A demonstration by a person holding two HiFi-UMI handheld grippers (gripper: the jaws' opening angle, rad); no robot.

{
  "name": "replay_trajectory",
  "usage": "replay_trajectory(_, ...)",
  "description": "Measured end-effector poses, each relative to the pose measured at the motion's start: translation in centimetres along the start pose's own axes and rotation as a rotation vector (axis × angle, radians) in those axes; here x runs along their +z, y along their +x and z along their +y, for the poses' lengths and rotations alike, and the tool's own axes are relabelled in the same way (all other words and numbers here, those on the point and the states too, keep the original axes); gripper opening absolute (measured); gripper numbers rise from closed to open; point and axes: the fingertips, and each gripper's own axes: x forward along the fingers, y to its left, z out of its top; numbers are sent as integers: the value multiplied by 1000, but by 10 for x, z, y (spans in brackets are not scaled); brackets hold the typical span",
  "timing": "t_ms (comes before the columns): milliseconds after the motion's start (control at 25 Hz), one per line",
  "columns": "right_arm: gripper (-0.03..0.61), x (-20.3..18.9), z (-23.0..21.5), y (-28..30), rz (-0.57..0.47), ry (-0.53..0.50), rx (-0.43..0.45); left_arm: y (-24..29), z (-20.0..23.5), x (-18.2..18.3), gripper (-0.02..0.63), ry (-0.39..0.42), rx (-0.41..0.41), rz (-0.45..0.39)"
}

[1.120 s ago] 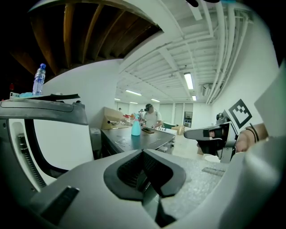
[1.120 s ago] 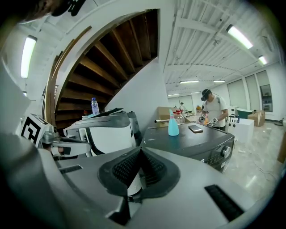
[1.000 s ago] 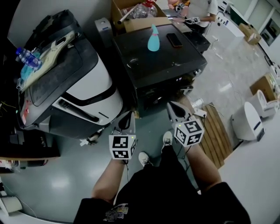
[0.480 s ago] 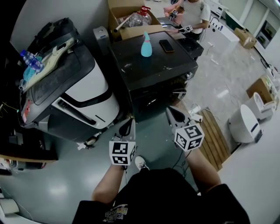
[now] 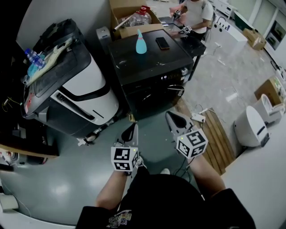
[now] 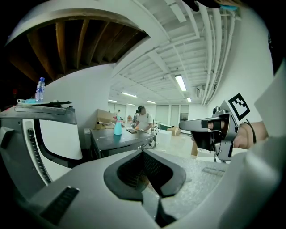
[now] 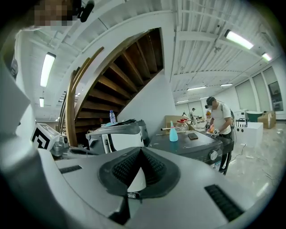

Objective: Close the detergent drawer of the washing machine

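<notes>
Both pressed together, left hand-held gripper [image 5: 132, 129], right hand-held gripper [image 5: 172, 117], forearms [image 5: 111, 190] outstretched, parallel

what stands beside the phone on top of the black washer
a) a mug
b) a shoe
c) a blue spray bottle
c: the head view shows a blue spray bottle upright on the washer top, just left of the phone.

Counted at top centre: one black washing machine [image 5: 152, 65], one blue spray bottle [image 5: 141, 42] and one phone [image 5: 162, 43] on its lid, one open cardboard box [image 5: 132, 31] and one clear jug [image 5: 139, 17] behind. At left, one white-and-black machine [image 5: 89, 87]; at top right, one standing person [image 5: 197, 10]. At lower centre, two grippers: one left gripper [image 5: 132, 127], one right gripper [image 5: 172, 117].
</notes>
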Motion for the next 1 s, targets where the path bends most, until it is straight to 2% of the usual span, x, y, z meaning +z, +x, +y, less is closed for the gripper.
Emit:
replay_trajectory(200, -3, -10, -1, -49, 0, -10, 30, -19, -53, -9, 3, -10, 2, -6)
replay_trajectory(400, -3, -23, 4, -76, 4, 2, 64, -39, -82, -21, 3, -16, 10, -11)
replay_trajectory(1000, -3, -40, 31, -91, 25, 14, 141, -66, -91, -37, 3, -29, 68, 0)
